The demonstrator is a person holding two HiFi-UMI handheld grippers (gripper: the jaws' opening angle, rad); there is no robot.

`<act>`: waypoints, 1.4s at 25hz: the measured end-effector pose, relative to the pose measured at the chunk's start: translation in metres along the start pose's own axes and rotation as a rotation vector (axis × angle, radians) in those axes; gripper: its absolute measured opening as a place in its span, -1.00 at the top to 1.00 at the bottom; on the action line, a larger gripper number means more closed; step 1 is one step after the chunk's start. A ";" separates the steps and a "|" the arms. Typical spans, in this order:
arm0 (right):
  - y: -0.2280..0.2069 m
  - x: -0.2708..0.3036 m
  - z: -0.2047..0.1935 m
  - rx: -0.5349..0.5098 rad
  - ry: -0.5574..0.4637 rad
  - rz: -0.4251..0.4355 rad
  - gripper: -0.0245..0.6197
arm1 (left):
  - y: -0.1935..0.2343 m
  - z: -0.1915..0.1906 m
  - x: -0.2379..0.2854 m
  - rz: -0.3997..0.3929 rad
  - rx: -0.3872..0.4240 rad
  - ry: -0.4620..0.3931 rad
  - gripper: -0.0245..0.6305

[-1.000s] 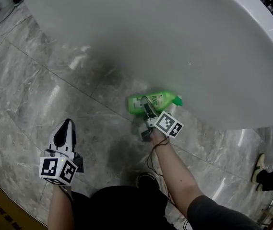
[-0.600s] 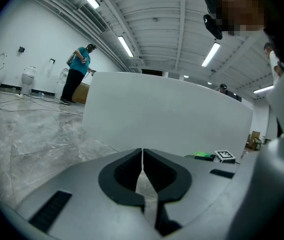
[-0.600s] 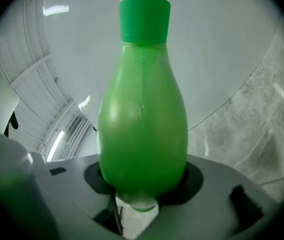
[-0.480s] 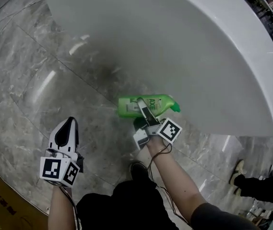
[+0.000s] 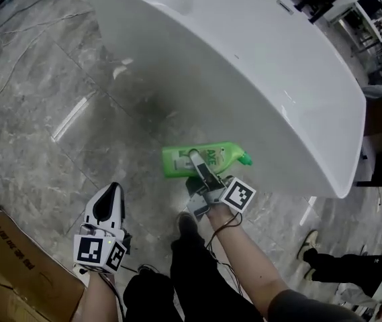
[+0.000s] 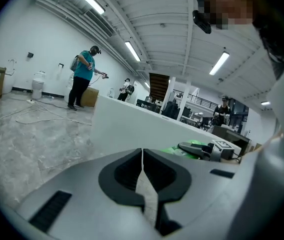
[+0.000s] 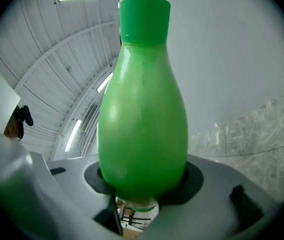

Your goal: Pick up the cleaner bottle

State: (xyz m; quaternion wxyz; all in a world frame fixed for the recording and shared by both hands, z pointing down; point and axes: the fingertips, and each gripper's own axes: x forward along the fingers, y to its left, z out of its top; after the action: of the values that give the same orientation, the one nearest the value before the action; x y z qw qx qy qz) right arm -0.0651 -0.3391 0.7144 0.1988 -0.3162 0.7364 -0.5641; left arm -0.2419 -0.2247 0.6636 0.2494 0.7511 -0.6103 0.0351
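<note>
The green cleaner bottle [image 5: 203, 160] lies sideways in the air beside the white bathtub, cap pointing right, with my right gripper [image 5: 195, 158] shut across its body. In the right gripper view the cleaner bottle [image 7: 142, 119] fills the middle, its green cap at the top, wedged between the two grey jaws. My left gripper [image 5: 108, 203] is down at the lower left of the head view, well apart from the bottle, jaws together with nothing in them. In the left gripper view the left gripper [image 6: 142, 156] shows its pads meeting, and the bottle [image 6: 187, 149] peeks over at right.
A large white bathtub [image 5: 258, 66] curves across the upper part of the head view, over a grey marble floor [image 5: 36, 113]. A cardboard box [image 5: 9, 267] sits at the lower left. Another person's shoe [image 5: 307, 245] is at the lower right. A person in teal [image 6: 84, 79] stands far off.
Both grippers have risen well above the floor, the right one carrying the green bottle up from beside the tub. The floor and tub now look farther away, and the box has come into view.
</note>
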 end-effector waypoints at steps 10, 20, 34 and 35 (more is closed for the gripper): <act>0.204 -0.035 -0.051 0.052 0.103 0.081 0.30 | -0.037 0.113 -0.143 0.032 -0.056 -0.038 0.86; 0.353 -0.141 -0.116 0.126 0.068 0.099 0.30 | -0.109 0.159 -0.274 -0.043 -0.110 -0.091 0.86; 0.402 -0.299 -0.099 0.090 0.144 0.127 0.30 | -0.239 0.155 -0.358 -0.020 -0.038 -0.109 0.86; 0.404 -0.313 -0.095 0.078 0.160 0.130 0.30 | -0.255 0.155 -0.361 -0.016 -0.033 -0.123 0.86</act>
State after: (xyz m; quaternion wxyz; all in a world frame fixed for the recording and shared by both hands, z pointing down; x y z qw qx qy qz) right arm 0.0012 0.0099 0.3349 0.1877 -0.2137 0.7464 -0.6016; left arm -0.1340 0.0685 0.3149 0.2238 0.7526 -0.6188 -0.0234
